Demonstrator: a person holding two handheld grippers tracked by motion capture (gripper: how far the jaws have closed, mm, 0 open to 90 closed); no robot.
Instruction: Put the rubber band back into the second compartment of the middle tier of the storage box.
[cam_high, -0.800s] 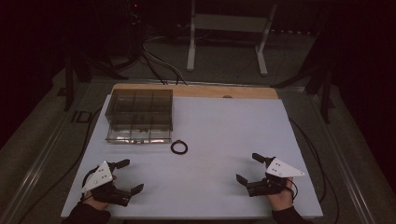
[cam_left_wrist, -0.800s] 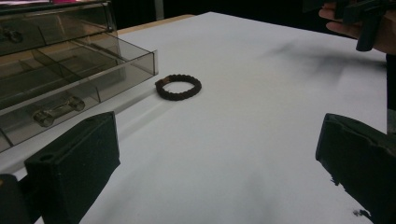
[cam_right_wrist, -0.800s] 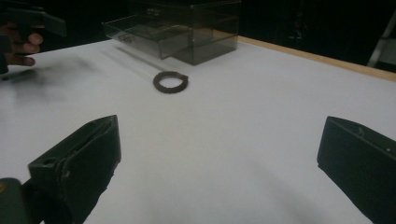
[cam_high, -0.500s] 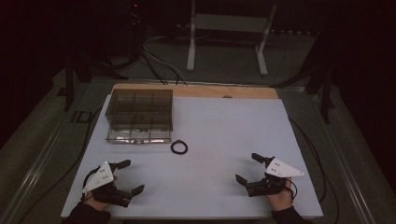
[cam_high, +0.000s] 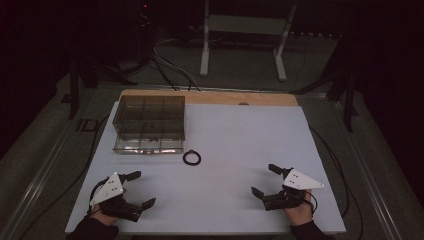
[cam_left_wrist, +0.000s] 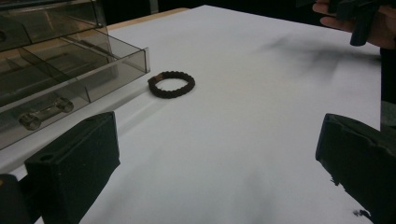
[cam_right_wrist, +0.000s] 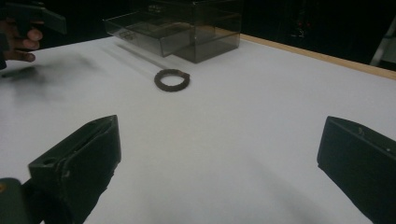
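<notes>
A dark braided ring-shaped band (cam_high: 192, 158) lies flat on the white table top (cam_high: 235, 135), just in front of a smoky transparent compartment box (cam_high: 150, 122) with its drawer pulled out a little. The band (cam_left_wrist: 171, 84) also lies ahead of my left gripper's jaws, and the band (cam_right_wrist: 172, 80) sits ahead of my right gripper's. My left gripper (cam_high: 136, 189) rests at the near left corner, jaws wide apart and empty. My right gripper (cam_high: 264, 181) rests at the near right, also open with nothing between its jaws. Both are well short of the band.
The box's drawer (cam_left_wrist: 56, 100) has a clear bar handle (cam_left_wrist: 45, 113). A wooden strip (cam_high: 210, 97) runs along the table's far edge. Beyond it stand a white metal frame (cam_high: 242, 30) and cables (cam_high: 170, 65) on a dark floor.
</notes>
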